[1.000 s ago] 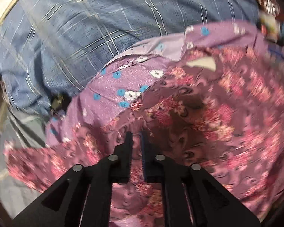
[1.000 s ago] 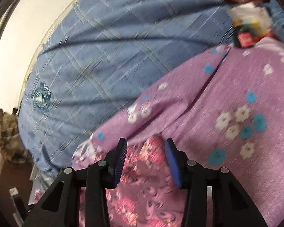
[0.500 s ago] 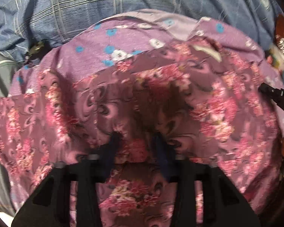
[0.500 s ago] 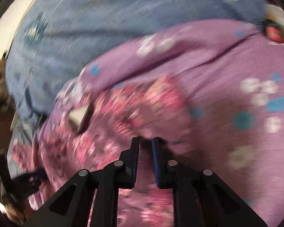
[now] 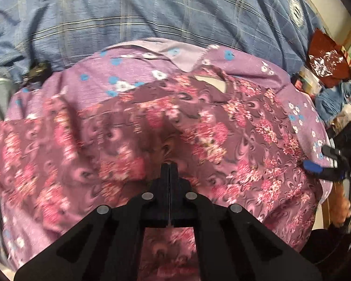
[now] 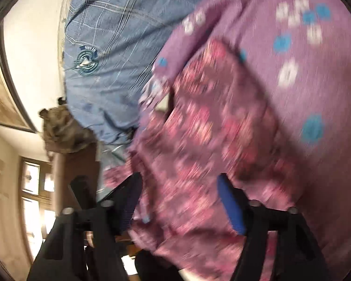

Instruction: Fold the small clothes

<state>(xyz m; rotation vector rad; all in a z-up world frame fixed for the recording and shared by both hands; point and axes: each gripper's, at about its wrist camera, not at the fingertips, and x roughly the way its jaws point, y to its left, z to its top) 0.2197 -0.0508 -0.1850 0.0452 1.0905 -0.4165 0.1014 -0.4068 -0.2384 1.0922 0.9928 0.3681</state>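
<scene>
A dark pink floral garment (image 5: 199, 126) lies spread on a lighter purple cloth with blue and white flowers (image 5: 133, 70). My left gripper (image 5: 169, 166) is shut, its tips pressed against the floral garment; whether cloth is pinched between them is hidden. My right gripper (image 6: 180, 187) is open over the garment's edge (image 6: 199, 140), with cloth lying between its fingers. It also shows at the right edge of the left wrist view (image 5: 325, 161), at the garment's right side.
Both cloths lie on a blue checked bedspread (image 5: 152, 11) with a round emblem (image 6: 86, 61). A pile of clutter (image 5: 334, 89) and a dark red bag (image 5: 325, 56) sit at the far right. A wall, a brown bundle (image 6: 60, 128) and a window lie beyond the bed's edge.
My left gripper opened, then shut again at the garment. My right gripper shut half a second ago and has opened wide, swinging toward the garment's edge. The garment has been spread flatter.
</scene>
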